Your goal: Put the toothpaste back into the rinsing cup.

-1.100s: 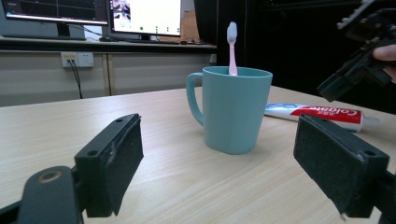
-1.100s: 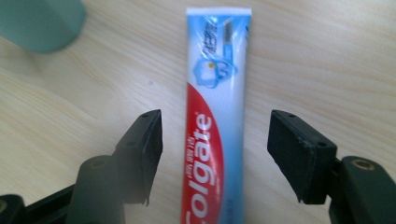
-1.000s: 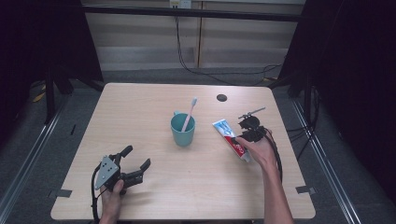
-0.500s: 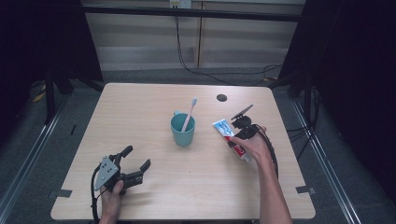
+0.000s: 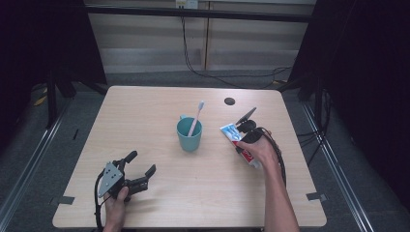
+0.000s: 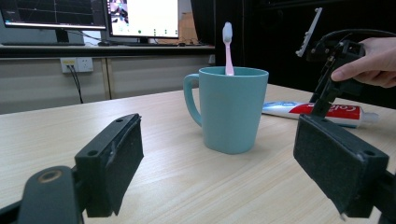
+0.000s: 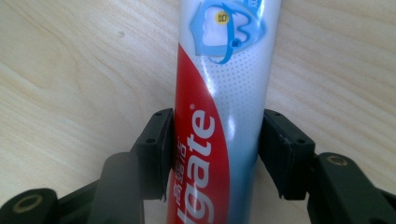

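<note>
Right gripper (image 5: 245,129) having dropped lower onto toothpaste tube (image 5: 239,144) since earlier frame, jaws just closing, pads now touching tube sides. Tube lying flat on table (image 5: 145,111) at 3 o'clock of teal mug (image 5: 189,135) holding pink toothbrush (image 5: 196,117). Left gripper (image 5: 139,169) resting at mug's 7 o'clock, fingers wide, holding nothing.

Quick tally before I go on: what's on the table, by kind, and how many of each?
Mug: 1
Toothbrush, standing in the mug: 1
Toothpaste tube, lying flat: 1
Grippers: 2, left and right
Total: 5
</note>
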`<state>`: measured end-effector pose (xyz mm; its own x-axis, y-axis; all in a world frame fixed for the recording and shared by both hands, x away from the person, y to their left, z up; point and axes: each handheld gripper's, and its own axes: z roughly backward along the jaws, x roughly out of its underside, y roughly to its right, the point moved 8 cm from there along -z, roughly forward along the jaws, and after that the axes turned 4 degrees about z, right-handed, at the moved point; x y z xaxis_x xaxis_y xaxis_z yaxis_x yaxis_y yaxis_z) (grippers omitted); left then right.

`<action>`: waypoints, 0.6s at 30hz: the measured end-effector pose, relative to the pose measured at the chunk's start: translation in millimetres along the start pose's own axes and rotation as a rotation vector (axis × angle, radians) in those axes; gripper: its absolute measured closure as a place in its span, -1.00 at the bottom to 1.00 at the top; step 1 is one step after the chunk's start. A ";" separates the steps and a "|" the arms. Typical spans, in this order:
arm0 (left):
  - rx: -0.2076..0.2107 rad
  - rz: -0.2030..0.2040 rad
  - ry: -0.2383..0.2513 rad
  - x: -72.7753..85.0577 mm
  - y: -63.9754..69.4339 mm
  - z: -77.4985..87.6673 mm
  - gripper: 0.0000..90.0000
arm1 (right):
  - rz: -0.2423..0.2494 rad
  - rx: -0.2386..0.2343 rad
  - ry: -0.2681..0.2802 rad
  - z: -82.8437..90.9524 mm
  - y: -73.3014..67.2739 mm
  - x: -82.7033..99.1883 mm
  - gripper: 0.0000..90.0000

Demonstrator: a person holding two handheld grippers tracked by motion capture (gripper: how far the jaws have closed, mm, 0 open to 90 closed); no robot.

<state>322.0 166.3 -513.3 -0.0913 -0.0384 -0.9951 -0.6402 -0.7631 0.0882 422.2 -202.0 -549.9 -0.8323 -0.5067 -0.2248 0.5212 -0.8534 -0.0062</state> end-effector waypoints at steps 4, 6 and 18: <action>-0.002 -0.002 0.002 -0.3 -0.7 0.0 -0.65 | -0.005 0.005 -0.003 -2.0 0.0 -1.8 0.08; -0.001 0.002 0.002 -0.2 -0.4 -0.2 -0.65 | -0.011 0.005 -0.015 -1.5 0.4 -1.5 0.10; -0.002 -0.007 0.001 -0.4 -1.3 0.0 -0.65 | -0.041 -0.008 -0.067 0.1 0.9 -3.8 0.40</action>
<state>322.9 167.3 -513.1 -0.0859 -0.0341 -0.9957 -0.6395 -0.7644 0.0813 425.8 -200.9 -549.0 -0.8635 -0.4790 -0.1580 0.4880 -0.8726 -0.0217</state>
